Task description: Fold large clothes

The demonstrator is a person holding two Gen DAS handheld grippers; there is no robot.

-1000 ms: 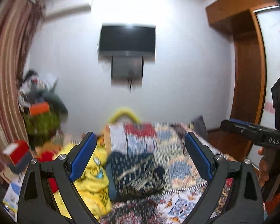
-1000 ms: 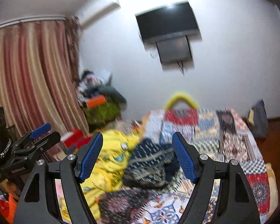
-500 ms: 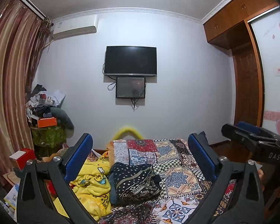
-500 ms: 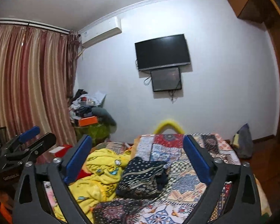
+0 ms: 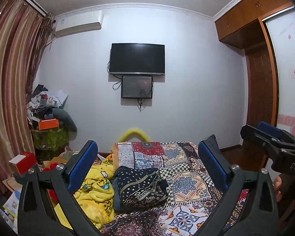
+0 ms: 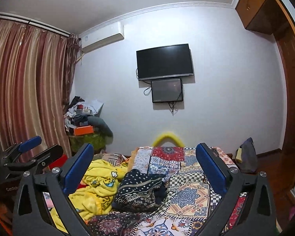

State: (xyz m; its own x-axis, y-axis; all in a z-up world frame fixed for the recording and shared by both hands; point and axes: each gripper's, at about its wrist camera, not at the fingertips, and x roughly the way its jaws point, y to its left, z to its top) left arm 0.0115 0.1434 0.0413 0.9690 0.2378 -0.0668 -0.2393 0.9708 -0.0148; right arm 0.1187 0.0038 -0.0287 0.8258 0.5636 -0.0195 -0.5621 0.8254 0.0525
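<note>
The left gripper (image 5: 147, 167) is held level above the near end of the bed, its blue-padded fingers (image 5: 82, 165) spread wide with nothing between them. The right gripper (image 6: 144, 167) is held the same way, fingers wide and empty. Each tool shows at the edge of the other's view: the right one at the right side of the left camera, with a bit of the hand holding it, and the left one low on the left of the right camera. Both are cut off by the frame.

Past the fingers, a dark blue patterned garment (image 5: 141, 188) lies crumpled on the patchwork bedspread (image 5: 186, 182), clear of both grippers. A yellow blanket (image 5: 96, 192) with cartoon prints is bunched just beside it on the left. The grippers' frames hide the near edge of the bed.

Farther off, a yellow curved bar (image 5: 133, 132) rises behind the bed, blurred. A television (image 5: 137, 59) hangs on the far wall.
</note>
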